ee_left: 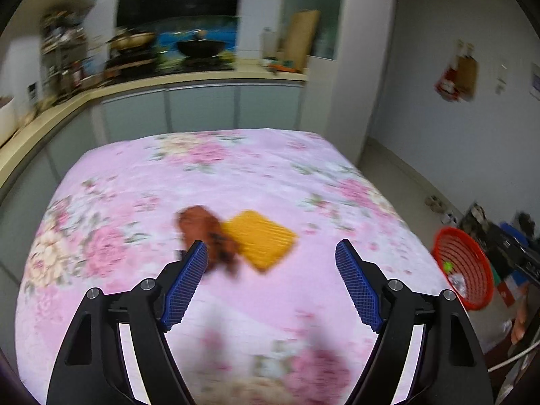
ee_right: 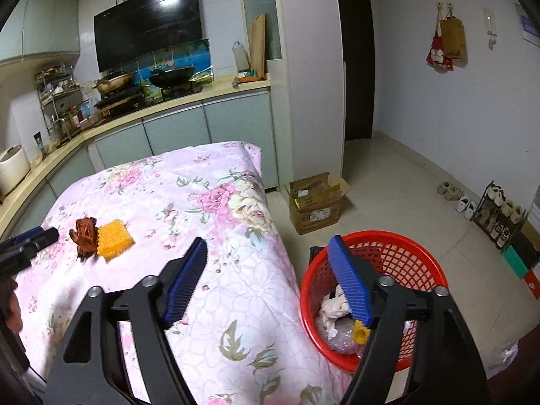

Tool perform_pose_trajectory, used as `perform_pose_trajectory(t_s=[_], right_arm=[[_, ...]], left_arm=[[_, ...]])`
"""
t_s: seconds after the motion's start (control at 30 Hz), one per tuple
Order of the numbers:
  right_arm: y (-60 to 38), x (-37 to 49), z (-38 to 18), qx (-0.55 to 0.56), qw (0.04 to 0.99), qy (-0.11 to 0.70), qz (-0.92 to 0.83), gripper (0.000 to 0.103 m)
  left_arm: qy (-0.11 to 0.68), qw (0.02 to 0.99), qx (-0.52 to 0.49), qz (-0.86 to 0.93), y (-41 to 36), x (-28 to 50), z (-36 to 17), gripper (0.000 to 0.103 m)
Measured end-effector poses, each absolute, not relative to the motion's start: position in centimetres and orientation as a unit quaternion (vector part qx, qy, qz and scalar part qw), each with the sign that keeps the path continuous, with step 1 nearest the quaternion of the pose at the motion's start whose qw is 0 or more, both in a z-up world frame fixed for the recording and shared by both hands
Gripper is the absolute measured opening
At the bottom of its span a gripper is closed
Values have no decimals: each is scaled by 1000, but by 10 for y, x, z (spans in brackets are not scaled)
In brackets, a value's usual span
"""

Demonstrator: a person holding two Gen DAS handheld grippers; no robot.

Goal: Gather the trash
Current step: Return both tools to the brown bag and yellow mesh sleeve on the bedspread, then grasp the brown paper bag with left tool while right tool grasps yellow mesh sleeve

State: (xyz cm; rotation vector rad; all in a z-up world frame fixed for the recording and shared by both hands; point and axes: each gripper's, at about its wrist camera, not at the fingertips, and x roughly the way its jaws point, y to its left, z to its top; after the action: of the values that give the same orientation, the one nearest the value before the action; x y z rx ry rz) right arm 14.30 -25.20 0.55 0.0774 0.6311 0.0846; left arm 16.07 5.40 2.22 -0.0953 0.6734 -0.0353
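A crumpled brown wrapper and a yellow ribbed sponge lie side by side on the pink floral tablecloth. My left gripper is open and empty just in front of them, its left fingertip overlapping the wrapper in view. In the right wrist view the wrapper and sponge sit at the left, with the left gripper beside them. My right gripper is open and empty above the table's right edge, over the red mesh basket, which holds white paper, plastic and a yellow piece.
The red basket stands on the floor right of the table. A cardboard box sits on the floor beyond it. Kitchen counter with woks runs behind the table. A shoe rack stands by the right wall.
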Motion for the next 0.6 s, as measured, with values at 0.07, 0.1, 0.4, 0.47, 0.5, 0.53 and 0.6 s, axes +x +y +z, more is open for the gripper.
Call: perform_pose_trajectory(t_s=[0.07, 0.1, 0.4, 0.47, 0.5, 0.53, 0.6], right_arm=[[-250, 143, 8, 38, 950, 307, 45, 74], [-249, 144, 9, 38, 950, 306, 46, 74], [-235, 150, 11, 43, 949, 305, 66, 74], [-234, 150, 9, 41, 948, 309, 68, 74], [-235, 151, 8, 40, 948, 309, 67, 74], [-236, 151, 8, 41, 947, 311, 65, 74], [-238, 153, 6, 45, 947, 313, 62, 74]], left_arm=[[329, 942, -70, 6, 81, 164, 27, 76], [328, 941, -77, 14, 88, 165, 29, 76], [358, 924, -132, 6, 113, 201, 12, 76], [376, 916, -139, -4, 105, 218, -1, 76], [381, 914, -141, -6, 104, 222, -6, 76], [392, 909, -145, -10, 100, 232, -14, 76], [405, 902, -148, -9, 97, 243, -25, 76]])
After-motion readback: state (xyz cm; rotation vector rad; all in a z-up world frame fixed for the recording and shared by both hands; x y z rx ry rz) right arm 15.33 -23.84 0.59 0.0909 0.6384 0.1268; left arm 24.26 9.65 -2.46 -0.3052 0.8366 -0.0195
